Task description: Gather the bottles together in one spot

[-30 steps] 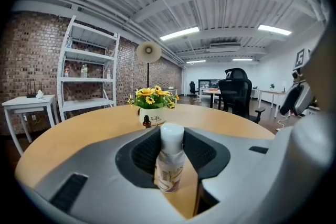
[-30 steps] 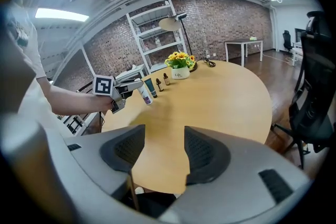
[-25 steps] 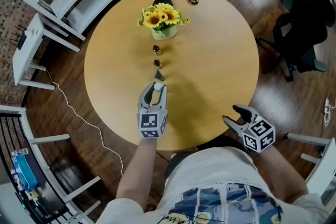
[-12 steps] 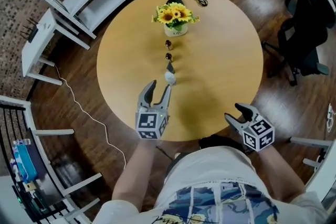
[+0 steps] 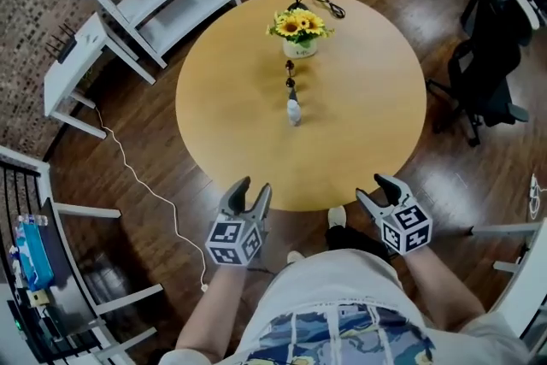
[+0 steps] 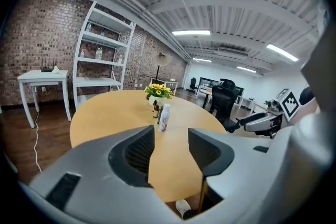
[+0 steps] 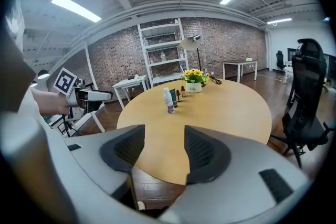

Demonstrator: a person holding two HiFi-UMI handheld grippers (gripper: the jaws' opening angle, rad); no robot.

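Both grippers are off the table point(image 5: 231, 98) edge. The left gripper point(image 5: 253, 191) hangs at 7 o'clock of the round top and the right gripper point(image 5: 376, 191) at 5 o'clock; both have jaws spread wide with nothing between them. The bottles stand in a tight line near centre, running toward 12 o'clock: white bottle point(image 5: 294, 111) nearest, dark tube point(image 5: 291, 97) behind it, then small brown bottles point(image 5: 290, 81), ending just short of the flower pot point(image 5: 299, 48). Can't tell if they touch. Gathering looks about done. Risk if anyone goes back in: all are narrow, upright and packed close. A wide jaw brushing the white bottle from 6 o'clock would likely tip it into the tube and brown bottles, domino style, or shove them into the pot.
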